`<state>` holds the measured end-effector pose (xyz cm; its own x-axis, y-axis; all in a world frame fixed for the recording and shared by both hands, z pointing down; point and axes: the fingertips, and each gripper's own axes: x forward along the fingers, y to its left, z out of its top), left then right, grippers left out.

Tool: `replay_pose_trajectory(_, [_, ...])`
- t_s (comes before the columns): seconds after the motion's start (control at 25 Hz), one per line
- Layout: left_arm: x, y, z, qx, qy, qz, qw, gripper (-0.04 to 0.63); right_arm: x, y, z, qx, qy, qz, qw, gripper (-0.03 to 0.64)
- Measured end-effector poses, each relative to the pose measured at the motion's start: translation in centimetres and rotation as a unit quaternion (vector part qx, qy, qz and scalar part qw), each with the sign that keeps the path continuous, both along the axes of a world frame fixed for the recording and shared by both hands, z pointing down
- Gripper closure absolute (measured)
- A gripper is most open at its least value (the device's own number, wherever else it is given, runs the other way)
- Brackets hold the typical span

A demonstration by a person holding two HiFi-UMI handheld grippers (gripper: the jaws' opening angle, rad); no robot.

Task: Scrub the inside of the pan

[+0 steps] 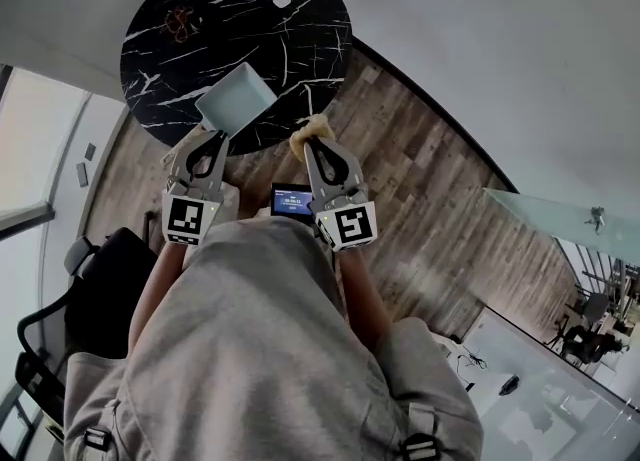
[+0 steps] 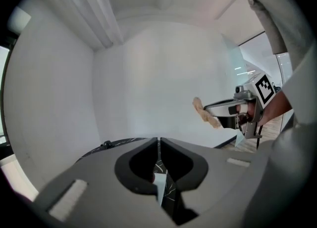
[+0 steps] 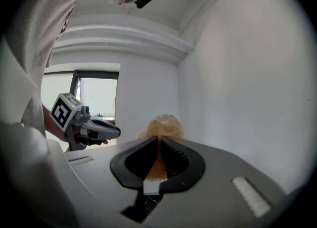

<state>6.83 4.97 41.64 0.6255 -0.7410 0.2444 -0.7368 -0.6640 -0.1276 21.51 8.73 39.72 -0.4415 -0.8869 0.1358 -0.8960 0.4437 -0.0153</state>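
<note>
A pale blue-grey square pan (image 1: 236, 99) shows over the near edge of the round black marble table (image 1: 250, 9). My left gripper (image 1: 211, 135) is shut on the pan's near rim. In the left gripper view only a thin pale sliver of the pan (image 2: 159, 185) shows between the closed jaws of the left gripper (image 2: 159, 140). My right gripper (image 1: 309, 144) is shut on a golden scrubber (image 1: 311, 128), just right of the pan and apart from it. The scrubber (image 3: 164, 124) bulges past the tips of the right gripper (image 3: 158, 138). The scrubber (image 2: 206, 113) also appears in the left gripper view.
A small brown object (image 1: 180, 21) and a small white object (image 1: 282, 0) lie on the table's far part. A small lit screen (image 1: 292, 201) sits between my grippers. A black chair (image 1: 60, 319) stands at the left, a glass table (image 1: 560, 219) at the right, on wood floor.
</note>
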Motion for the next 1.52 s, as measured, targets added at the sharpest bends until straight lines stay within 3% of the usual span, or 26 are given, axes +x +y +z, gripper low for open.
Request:
replay_pose_trajectory(0.48, [0.3, 0.5, -2.1, 0.030, 0.017, -0.048, 0.9983, 0.581, 0.8, 0.2, -2.4, 0.014, 0.003, -0.026, 1.000, 0.575])
replay_pose_trajectory(1.04, [-1.0, 1.4, -3.1, 0.049, 0.007, -0.077, 0.9958, 0.583, -3.5, -1.3, -3.2, 0.028, 0.022, -0.102, 0.994, 0.576])
replay_pose_trajectory(1.52, [-2.6, 1.4, -2.6, 0.031, 0.010, -0.098, 0.9947, 0.586, -4.3, -2.2, -1.8, 0.016, 0.042, -0.078, 0.996, 0.578])
